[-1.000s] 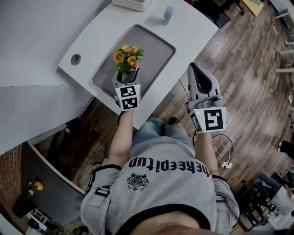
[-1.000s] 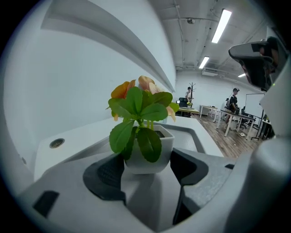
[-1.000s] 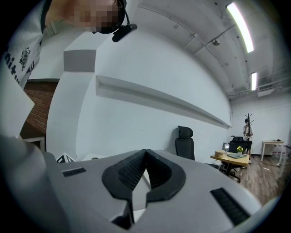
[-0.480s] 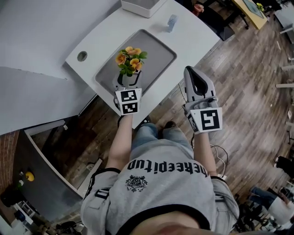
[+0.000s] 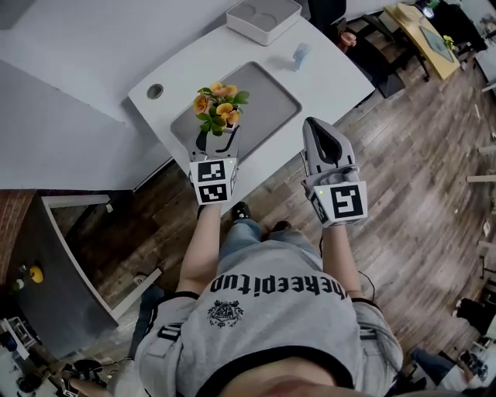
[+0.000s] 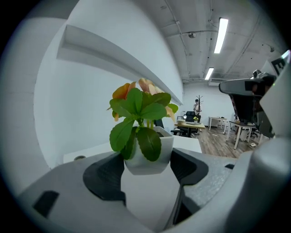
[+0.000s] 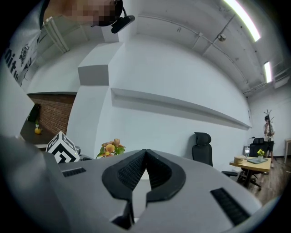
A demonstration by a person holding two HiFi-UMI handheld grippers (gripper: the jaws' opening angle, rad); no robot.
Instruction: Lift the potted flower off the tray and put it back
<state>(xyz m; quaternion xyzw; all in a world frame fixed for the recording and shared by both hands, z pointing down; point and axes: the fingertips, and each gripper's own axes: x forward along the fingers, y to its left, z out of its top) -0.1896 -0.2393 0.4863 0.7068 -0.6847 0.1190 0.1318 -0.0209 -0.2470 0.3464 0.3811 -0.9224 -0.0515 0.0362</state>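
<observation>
The potted flower point(image 5: 216, 107), orange blooms and green leaves in a small white pot point(image 6: 152, 159), hangs a little above the near left end of the grey tray point(image 5: 273, 97). My left gripper point(image 5: 218, 139) is shut on the pot, one pad on each side of it. In the left gripper view the pot sits between the dark pads point(image 6: 103, 175). My right gripper point(image 5: 316, 128) is shut and holds nothing; it hovers level off the table's near edge, right of the tray. The right gripper view shows its pads point(image 7: 134, 169) closed together and the flower point(image 7: 110, 149) at the left.
The tray lies on a white table point(image 5: 209, 58) against a white wall. A white box point(image 5: 263, 17) stands at the far end, a small pale blue object point(image 5: 300, 54) beside the tray, a round cable hole point(image 5: 155, 91) at the left. Wooden floor lies to the right.
My left gripper has risen with the potted flower, which now stands clear of the tray. The right gripper has come up slightly and stays shut.
</observation>
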